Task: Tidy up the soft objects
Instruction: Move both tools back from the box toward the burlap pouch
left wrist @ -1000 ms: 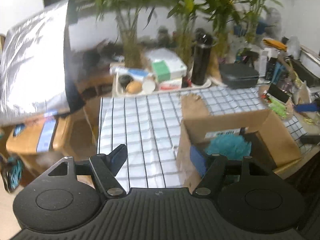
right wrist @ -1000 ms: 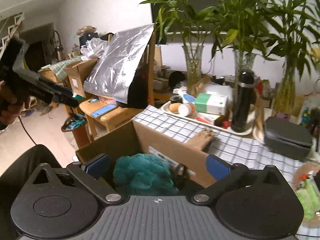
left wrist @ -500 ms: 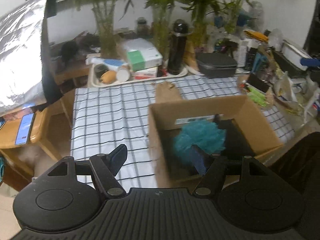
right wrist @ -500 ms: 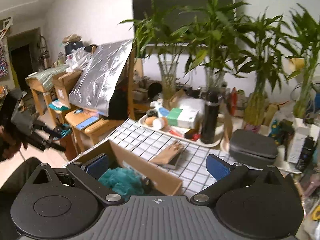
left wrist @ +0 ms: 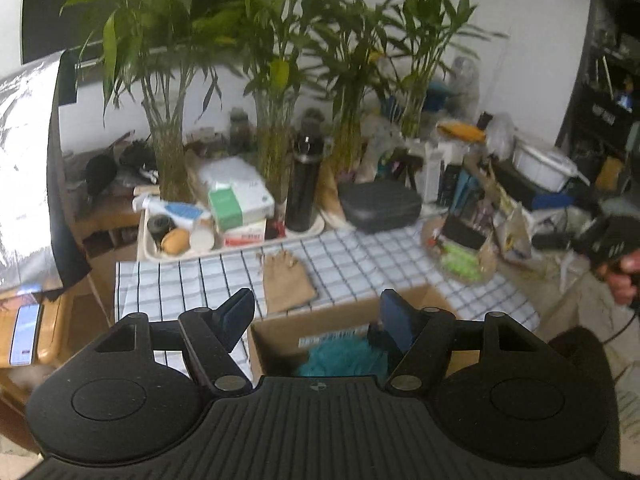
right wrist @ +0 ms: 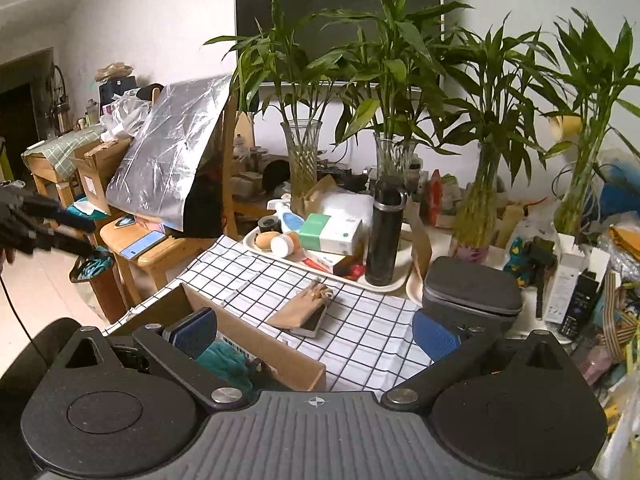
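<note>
Now: both grippers, left gripper (left wrist: 316, 318) and right gripper (right wrist: 316, 330), held with fingers apart, nothing gripped. Teal fluffy ball (left wrist: 344, 358) seen inside cardboard box (right wrist: 256, 330) on table (right wrist: 360, 332). Judged light, squashy; best pinched around middle.

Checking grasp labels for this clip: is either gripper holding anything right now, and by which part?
Nothing is held. The left gripper and right gripper are both open and empty; the teal fluffy item lies in the cardboard box.
</note>
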{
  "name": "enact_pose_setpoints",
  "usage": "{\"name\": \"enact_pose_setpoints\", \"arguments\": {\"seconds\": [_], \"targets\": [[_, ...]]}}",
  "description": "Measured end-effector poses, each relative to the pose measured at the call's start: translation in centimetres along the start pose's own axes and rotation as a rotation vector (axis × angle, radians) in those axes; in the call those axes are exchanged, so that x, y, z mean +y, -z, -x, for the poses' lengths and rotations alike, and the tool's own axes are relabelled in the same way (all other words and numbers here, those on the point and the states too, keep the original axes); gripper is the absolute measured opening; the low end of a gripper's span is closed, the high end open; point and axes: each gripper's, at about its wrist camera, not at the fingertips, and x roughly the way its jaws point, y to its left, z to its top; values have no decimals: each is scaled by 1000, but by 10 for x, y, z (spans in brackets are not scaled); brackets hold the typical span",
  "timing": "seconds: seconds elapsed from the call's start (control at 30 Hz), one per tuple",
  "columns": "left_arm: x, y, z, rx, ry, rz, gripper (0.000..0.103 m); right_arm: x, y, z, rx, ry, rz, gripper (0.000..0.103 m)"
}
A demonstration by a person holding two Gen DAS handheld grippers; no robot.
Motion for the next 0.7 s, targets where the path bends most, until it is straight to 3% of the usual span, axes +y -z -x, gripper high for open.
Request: {"name": "enact_pose_setpoints", "arguments": {"seconds": [0.37,0.7], "targets": [[11,-29,-19,-11,18,-44,69,-3,5,-13,-6,10,-39,103],[28,-29,-60,20,8,-62,69,-9,22,-73,35,-8,-104,103]]}}
